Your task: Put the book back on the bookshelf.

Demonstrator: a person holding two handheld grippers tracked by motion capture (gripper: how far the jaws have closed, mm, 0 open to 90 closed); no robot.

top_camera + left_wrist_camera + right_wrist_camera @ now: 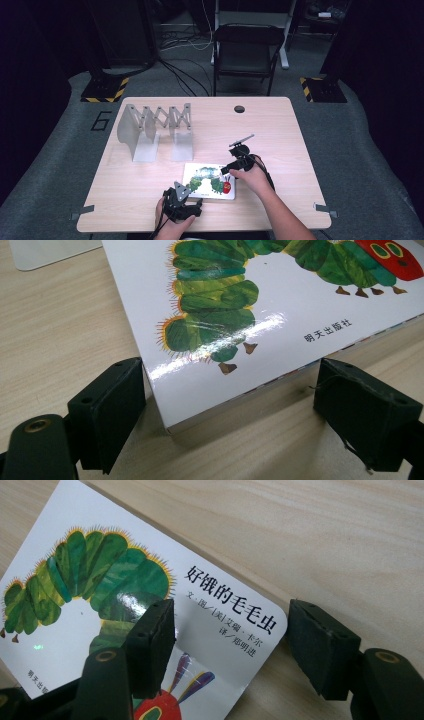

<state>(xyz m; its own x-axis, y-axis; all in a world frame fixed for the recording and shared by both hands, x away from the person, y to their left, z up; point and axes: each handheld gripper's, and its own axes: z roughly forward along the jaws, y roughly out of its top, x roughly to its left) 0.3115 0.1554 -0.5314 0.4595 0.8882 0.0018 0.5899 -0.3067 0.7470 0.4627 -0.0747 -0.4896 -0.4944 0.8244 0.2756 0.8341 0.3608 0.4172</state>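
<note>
A white board book (210, 181) with a green caterpillar on its cover lies flat near the table's front edge. My left gripper (189, 196) is low at the book's near left corner. In the left gripper view that corner of the book (260, 330) lies between the jaws of the left gripper (227, 390), which stand wide; one pad is right beside the book's edge, the other is well apart from it. My right gripper (227, 167) is at the book's far right corner. In the right gripper view the right gripper (230, 625) has one jaw over the cover of the book (100, 590) and the other over bare wood, open.
A grey metal expanding rack (155, 127) stands at the back left of the wooden table (280, 150). A round cable hole (239, 109) is near the far edge. A black chair (247, 50) stands beyond the table.
</note>
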